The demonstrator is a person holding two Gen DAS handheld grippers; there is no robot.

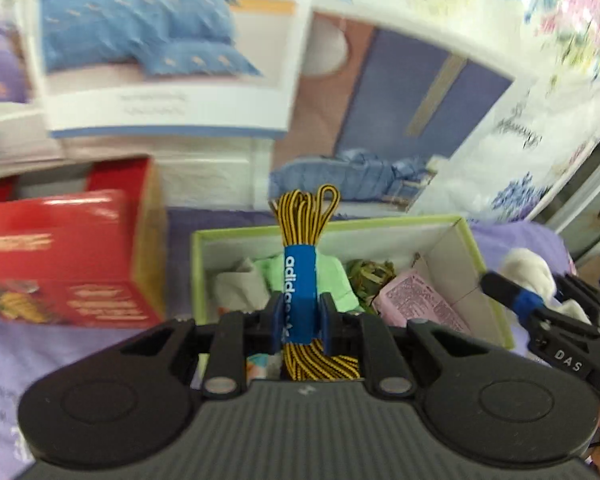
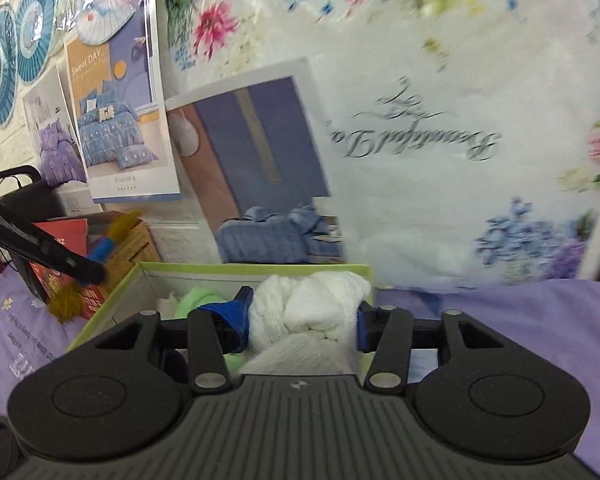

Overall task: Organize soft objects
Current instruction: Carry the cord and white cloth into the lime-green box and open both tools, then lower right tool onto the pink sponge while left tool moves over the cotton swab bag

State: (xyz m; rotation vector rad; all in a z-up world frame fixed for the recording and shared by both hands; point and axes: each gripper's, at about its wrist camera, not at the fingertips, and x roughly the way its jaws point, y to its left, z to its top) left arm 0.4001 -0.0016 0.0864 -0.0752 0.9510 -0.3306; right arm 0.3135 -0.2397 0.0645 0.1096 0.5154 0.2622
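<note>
My left gripper [image 1: 300,309] is shut on a bundle of yellow-and-black shoelaces [image 1: 302,216] with a blue Adidas band, held upright in front of a green-rimmed box [image 1: 340,226]. In the box lie a green cloth [image 1: 336,280], a grey cloth [image 1: 240,288], a camouflage piece [image 1: 370,276] and a pink packet [image 1: 420,300]. My right gripper [image 2: 304,308] is shut on a bunched white knitted cloth [image 2: 312,304] over the near side of the same box [image 2: 260,267]. In the left wrist view that white cloth [image 1: 528,268] shows at the right edge. The laces [image 2: 100,250] appear blurred at the left of the right wrist view.
A red carton [image 1: 60,256] stands left of the green box, with a brown cardboard box [image 2: 132,240] behind it. A purple sheet [image 2: 500,320] covers the surface. Bedding posters [image 2: 124,120] and a floral plastic bag [image 2: 460,120] back the scene.
</note>
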